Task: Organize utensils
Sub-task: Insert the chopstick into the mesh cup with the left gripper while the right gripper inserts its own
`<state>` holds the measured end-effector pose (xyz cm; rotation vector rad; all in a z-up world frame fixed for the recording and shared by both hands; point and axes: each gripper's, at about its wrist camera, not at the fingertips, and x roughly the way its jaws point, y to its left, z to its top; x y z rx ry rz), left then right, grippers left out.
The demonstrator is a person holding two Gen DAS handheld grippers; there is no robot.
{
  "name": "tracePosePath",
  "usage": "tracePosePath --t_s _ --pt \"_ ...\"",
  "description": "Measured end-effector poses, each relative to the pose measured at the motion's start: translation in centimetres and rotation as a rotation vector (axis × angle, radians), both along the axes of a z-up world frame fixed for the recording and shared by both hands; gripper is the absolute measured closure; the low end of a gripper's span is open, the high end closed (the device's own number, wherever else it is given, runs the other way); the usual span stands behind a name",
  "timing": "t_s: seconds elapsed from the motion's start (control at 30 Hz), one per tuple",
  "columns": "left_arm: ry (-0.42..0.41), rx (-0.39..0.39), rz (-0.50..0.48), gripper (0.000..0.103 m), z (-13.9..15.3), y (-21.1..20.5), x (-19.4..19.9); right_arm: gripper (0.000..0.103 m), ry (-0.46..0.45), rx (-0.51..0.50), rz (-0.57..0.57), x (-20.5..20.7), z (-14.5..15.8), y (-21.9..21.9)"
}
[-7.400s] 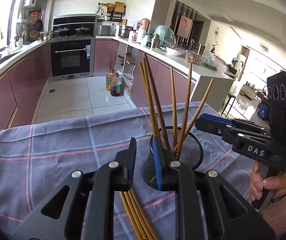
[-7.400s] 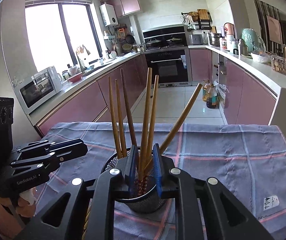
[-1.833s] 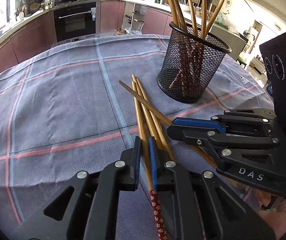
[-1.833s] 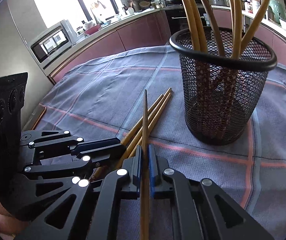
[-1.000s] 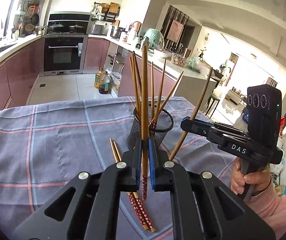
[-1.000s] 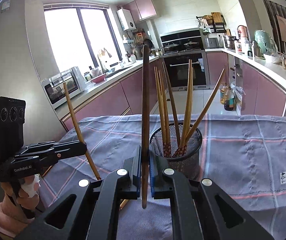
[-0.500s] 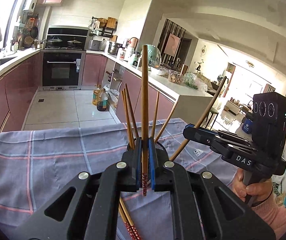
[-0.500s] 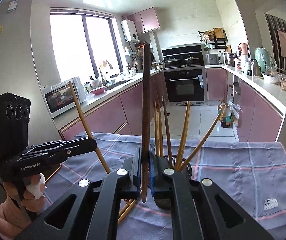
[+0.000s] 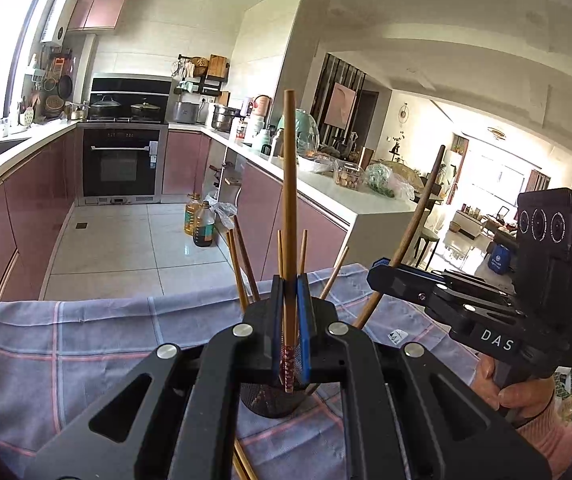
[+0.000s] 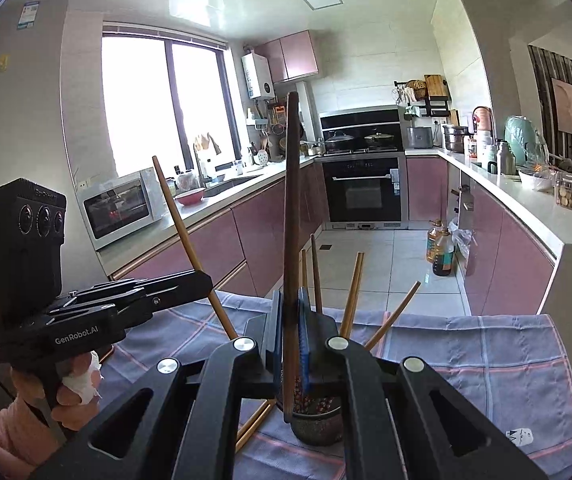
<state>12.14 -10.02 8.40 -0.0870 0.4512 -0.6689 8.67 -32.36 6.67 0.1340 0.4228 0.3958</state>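
Both chopsticks have risen since half a second ago; left gripper (image 9: 289, 312) pinches one chopstick (image 9: 289, 200), right gripper (image 10: 288, 328) another (image 10: 291, 216), upright above the mesh holder (image 10: 318, 424) (near centre); tilted release could miss its rim.

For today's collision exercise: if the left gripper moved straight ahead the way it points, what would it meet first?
Most likely the mesh holder and its chopsticks, directly beyond the left gripper; depth is unclear.
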Motion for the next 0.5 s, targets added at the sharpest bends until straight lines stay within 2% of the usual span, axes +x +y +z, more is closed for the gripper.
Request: tracePosePath --t_s 0.5 --pt "0.012 0.043 0.01 0.096 -0.7 -1.8 0.4 0.097 -0.025 0.009 -0.027 1.4 0.5 0.0"
